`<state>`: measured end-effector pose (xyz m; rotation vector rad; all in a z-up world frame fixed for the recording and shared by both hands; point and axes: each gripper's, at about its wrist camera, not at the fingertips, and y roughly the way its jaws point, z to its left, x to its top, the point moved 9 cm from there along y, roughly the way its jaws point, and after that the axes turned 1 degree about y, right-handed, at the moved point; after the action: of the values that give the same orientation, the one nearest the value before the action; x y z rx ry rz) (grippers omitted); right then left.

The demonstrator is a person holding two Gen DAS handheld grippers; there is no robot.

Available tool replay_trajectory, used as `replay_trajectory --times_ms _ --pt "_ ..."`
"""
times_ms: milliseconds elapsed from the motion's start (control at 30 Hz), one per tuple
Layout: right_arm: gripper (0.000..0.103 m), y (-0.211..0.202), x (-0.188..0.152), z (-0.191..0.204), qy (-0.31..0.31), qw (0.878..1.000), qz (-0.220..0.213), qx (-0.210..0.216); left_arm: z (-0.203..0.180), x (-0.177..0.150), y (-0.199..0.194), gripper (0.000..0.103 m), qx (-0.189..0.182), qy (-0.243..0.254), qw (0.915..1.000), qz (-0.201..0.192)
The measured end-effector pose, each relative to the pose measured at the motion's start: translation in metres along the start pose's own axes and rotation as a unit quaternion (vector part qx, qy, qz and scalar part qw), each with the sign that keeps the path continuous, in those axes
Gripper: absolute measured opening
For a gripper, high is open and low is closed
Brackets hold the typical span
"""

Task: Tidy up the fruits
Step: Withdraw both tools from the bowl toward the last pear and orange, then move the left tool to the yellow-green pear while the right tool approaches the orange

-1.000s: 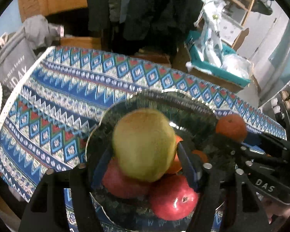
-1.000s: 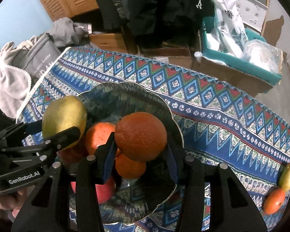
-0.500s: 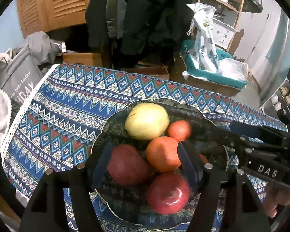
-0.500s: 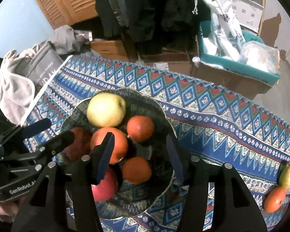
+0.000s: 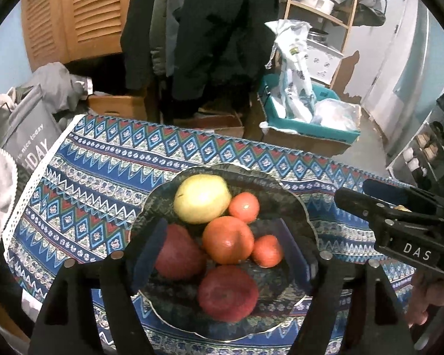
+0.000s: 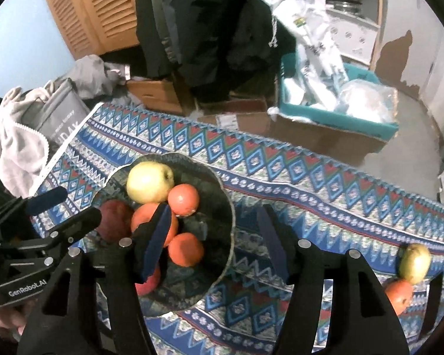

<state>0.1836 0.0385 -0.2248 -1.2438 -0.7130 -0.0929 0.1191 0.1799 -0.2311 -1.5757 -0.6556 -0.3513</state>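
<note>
Six fruits are held in the dark round patterned plate: one yellow apple included. Both tools are open, empty.

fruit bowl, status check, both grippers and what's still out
Left gripper open, empty. Right gripper open, empty. Fruit bowl holds six pieces. Yellow-green fruit and orange still loose on the tablecloth.

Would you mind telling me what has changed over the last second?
Both tongs let go: the left tongs released the yellow apple and the right tongs the orange into the bowl, then drew back, open. Two fruits near the cloth's right edge stayed put.
</note>
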Motion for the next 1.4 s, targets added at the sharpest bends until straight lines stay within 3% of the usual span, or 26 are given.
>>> replay_trajectory --times_ms 467,700,1400 --pt "0.067 -0.059 -0.004 -0.041 0.011 0.998 -0.045 -0.045 -0.049 0.007 -0.024 0.086 -0.025 0.024 0.9992 -0.022" --pt "0.076 -0.09 -0.008 -0.068 0.02 0.995 -0.069 -0.072 -0.078 0.007 -0.032 0.087 -0.043 0.041 0.998 -0.024" --pt "0.078 -0.132 -0.056 -0.168 0.075 0.984 -0.068 -0.144 -0.177 -0.007 -0.021 0.087 -0.086 0.105 0.9908 0.001"
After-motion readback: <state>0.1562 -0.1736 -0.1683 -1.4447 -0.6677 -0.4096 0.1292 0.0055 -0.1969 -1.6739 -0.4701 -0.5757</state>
